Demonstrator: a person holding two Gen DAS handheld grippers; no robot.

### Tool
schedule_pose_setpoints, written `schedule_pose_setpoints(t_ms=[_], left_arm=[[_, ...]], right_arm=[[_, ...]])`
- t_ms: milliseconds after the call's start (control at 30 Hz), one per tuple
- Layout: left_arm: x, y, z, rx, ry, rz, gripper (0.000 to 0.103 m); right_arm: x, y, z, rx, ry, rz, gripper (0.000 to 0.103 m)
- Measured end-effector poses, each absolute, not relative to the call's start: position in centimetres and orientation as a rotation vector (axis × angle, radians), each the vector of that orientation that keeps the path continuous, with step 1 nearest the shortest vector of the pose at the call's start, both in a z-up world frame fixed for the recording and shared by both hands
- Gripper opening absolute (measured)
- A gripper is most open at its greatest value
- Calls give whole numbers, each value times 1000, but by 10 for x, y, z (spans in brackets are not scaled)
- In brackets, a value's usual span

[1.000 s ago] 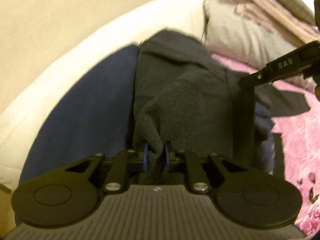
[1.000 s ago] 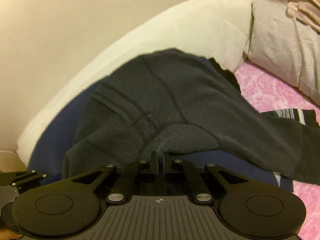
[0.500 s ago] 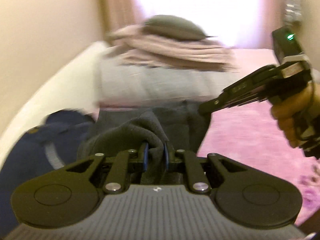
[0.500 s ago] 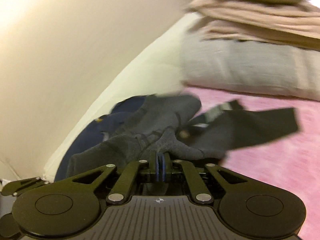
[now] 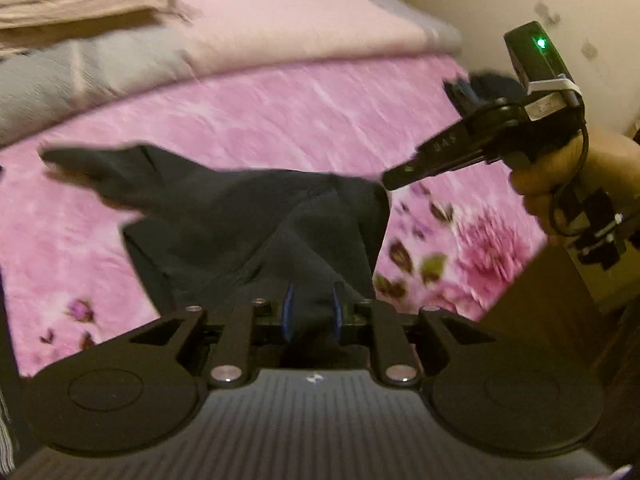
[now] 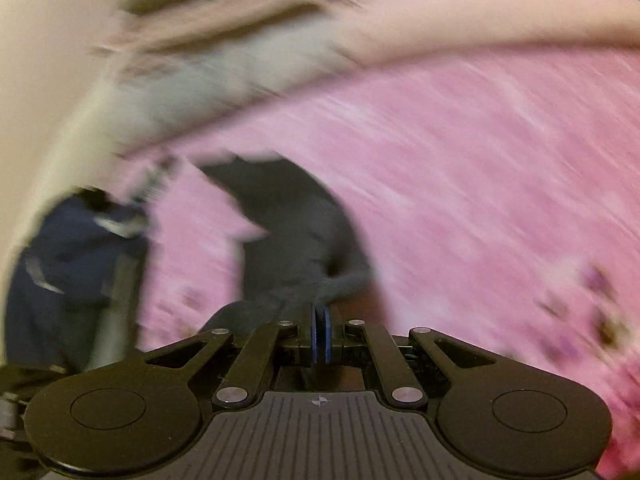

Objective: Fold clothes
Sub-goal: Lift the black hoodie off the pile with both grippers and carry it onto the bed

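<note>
- My left gripper (image 5: pixel 311 312) is clamped on a bunched fold of the dark grey garment (image 5: pixel 240 216), the cloth wedged between its blue pads (image 5: pixel 289 312).
- My right gripper (image 6: pixel 320 334) has its pads pressed together on another edge of that garment; in the left wrist view its tip (image 5: pixel 400 178) meets the cloth's upper right corner.
- The garment hangs stretched between both tools above the pink floral bedspread (image 5: pixel 280 112), one end trailing out to the left.
- A navy garment (image 6: pixel 68 264) lies on the bed, left of the grey one.
- Folded beige and grey bedding (image 5: pixel 92 32) sits well behind.
</note>
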State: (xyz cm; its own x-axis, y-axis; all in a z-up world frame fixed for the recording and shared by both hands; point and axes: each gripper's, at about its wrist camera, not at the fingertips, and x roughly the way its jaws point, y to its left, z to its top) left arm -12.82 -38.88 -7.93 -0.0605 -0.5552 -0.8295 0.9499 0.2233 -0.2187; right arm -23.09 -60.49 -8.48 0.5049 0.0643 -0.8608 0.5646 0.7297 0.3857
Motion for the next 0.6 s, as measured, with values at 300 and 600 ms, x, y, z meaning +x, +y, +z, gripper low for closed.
schedule_pose_setpoints(t_ms=[300, 600], left_arm=[[-96, -374, -132, 621, 1096, -1183, 45], [-35, -321, -156, 609, 1165, -1012, 50]], right_arm=[[-271, -609, -111, 666, 1052, -401, 23], [-210, -498, -165, 315, 1170, 28, 89]])
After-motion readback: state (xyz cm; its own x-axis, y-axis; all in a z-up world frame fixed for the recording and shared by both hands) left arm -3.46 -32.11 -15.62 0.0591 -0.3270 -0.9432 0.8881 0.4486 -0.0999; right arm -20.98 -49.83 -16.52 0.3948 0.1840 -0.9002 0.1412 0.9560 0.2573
